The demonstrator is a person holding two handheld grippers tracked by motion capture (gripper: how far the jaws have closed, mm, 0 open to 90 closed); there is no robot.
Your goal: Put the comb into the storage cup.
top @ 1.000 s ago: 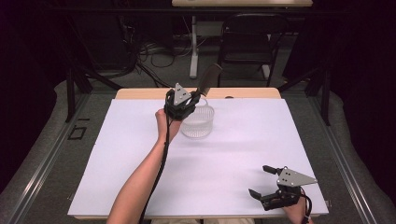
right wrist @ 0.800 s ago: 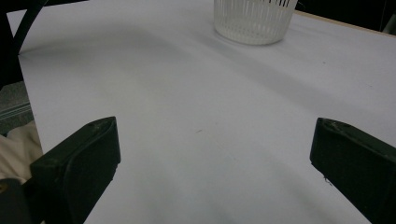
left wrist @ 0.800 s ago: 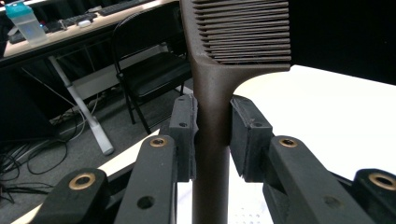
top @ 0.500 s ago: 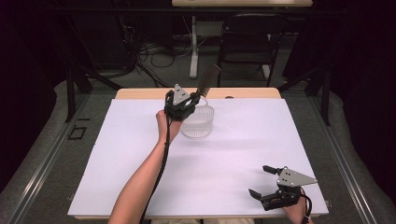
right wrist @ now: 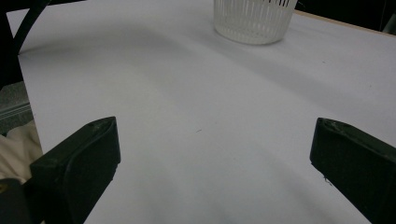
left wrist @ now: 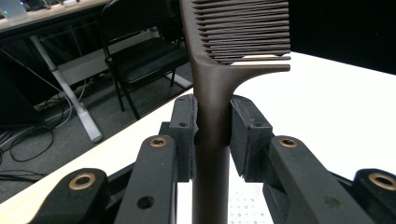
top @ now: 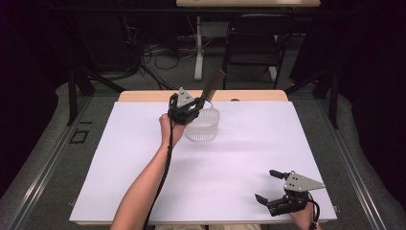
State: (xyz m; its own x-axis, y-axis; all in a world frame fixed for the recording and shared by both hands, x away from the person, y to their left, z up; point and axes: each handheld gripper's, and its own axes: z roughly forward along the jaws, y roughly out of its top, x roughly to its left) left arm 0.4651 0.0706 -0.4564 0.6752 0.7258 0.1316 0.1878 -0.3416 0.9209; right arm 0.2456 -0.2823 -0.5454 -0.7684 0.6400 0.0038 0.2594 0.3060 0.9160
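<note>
While the right gripper [top: 270, 190] idles at about five o'clock on the white table sheet [top: 119, 182], nearest me, its jaws spread wide with only bare sheet between them, I note the real work sits farther out. At roughly twelve o'clock from centre, the left gripper [top: 197, 103] is clamped on the handle of a dark brown comb [left wrist: 219, 79], which pokes up and away over the near rim of a clear slotted basket [top: 203, 125]. The left gripper view has both pads pressed flat on the handle just below the teeth. My worry: the handle is smooth and narrow, so a quick tilt of the wrist could let the comb pivot or slide through the pads. If I lower it off-centre, the handle end could catch the basket's rim and tip that light basket, or nudge it toward the wooden table edge [top: 143, 96] behind. Hard to read: the comb's lower end is cut off below the jaws, so I cannot tell whether it already reaches inside the basket; the basket's contents are blurred from above; beyond the table, a dark chair [top: 253, 43].
</note>
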